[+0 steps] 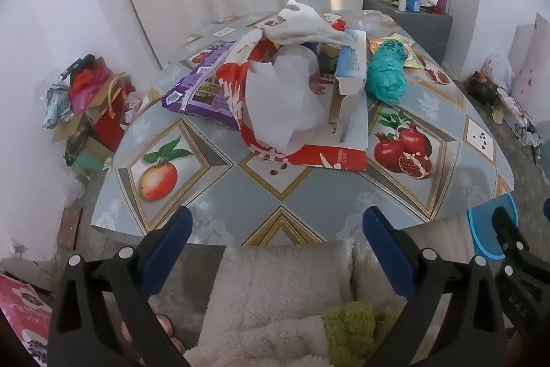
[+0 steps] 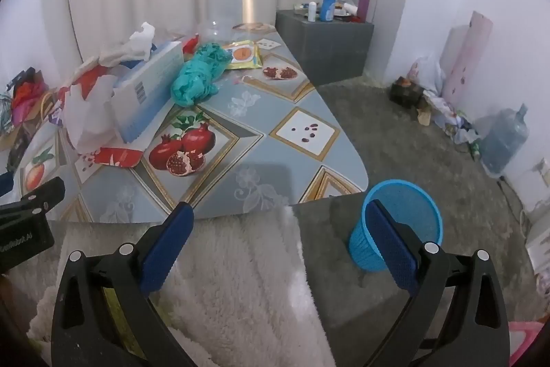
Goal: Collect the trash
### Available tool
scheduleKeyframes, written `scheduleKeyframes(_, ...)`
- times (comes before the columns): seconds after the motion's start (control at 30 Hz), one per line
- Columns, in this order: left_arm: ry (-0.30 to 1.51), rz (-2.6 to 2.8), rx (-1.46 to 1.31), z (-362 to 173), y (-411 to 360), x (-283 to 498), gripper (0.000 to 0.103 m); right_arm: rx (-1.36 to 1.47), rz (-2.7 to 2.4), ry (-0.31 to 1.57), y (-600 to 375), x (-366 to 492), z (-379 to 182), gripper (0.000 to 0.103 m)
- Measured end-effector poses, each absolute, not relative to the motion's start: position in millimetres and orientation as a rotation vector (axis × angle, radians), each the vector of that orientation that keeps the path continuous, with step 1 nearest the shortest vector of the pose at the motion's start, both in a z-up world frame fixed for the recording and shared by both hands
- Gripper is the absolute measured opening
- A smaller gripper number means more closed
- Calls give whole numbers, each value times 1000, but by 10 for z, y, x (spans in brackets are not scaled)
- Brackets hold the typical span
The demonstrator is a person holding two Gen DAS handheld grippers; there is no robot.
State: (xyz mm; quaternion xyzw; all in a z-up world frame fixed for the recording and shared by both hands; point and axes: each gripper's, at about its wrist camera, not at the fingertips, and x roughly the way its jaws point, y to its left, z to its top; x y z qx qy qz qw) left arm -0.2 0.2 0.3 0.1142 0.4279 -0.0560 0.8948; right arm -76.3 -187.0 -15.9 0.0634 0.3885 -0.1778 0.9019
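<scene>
A heap of trash lies on the low fruit-patterned table (image 1: 275, 195): a red printed bag (image 1: 309, 153), white paper (image 1: 278, 102), a purple packet (image 1: 202, 88), a blue-white box (image 1: 350, 67) (image 2: 147, 92), a crumpled teal bag (image 1: 386, 74) (image 2: 197, 74) and a yellow wrapper (image 2: 242, 55). A blue mesh bin (image 2: 395, 222) (image 1: 491, 229) stands on the carpet right of the table. My left gripper (image 1: 278, 219) hangs open over the table's near edge, holding nothing. My right gripper (image 2: 280, 212) is open too, its right finger in front of the bin.
A fluffy white blanket (image 2: 233, 281) covers the person's lap below both grippers. Bags and boxes (image 1: 89, 105) pile left of the table. A grey cabinet (image 2: 326, 43) with bottles stands behind. A water jug (image 2: 505, 140) and clutter line the right wall.
</scene>
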Motion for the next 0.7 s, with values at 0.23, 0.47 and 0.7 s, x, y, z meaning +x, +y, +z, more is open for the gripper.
scheduleKeyframes(0.23,891,-111,226,-5,-24,12,97,129,-373,798,-1879,-777,-121,95)
scheduleKeyframes(0.47,889,-121,228,48,-35,-1,97,125,-377,798,-1873,-774,-125,95)
scheduleKeyframes(0.7,888,-124,228,44,-29,-1,97,129,-376,792,-1895,-825,-107,95)
